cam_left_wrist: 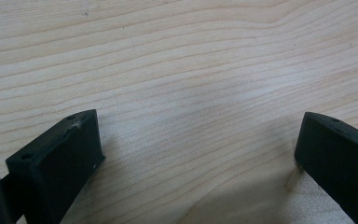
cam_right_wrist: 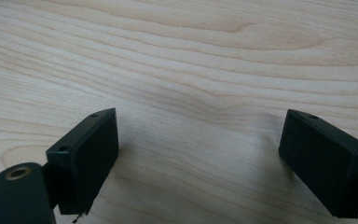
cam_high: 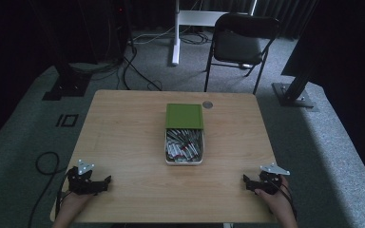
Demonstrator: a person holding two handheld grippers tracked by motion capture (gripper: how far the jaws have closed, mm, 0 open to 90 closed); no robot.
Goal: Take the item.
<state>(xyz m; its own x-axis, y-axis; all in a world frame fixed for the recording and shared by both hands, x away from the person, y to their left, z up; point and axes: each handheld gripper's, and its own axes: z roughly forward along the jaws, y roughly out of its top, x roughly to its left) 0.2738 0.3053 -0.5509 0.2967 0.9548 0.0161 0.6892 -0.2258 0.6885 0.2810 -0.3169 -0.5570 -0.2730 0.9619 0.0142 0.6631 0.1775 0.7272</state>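
Observation:
A white box [cam_high: 184,160] full of several small batteries [cam_high: 183,146] sits mid-table, its green lid [cam_high: 184,116] slid back over the far half. My left gripper [cam_high: 105,182] rests on the table near the front left corner, held by a hand. Its jaws stand wide apart in the left gripper view, with bare wood between them [cam_left_wrist: 198,140]. My right gripper [cam_high: 246,182] rests near the front right corner, also in a hand. It is open too [cam_right_wrist: 198,140], and nothing lies between its jaws. Both grippers are far from the box.
A small round grey disc [cam_high: 207,104] lies on the wooden table [cam_high: 123,133] just beyond the lid's right corner. Behind the table stand a black folding chair [cam_high: 240,40] and a white desk leg [cam_high: 176,33]. Cables trail across the carpet at the left.

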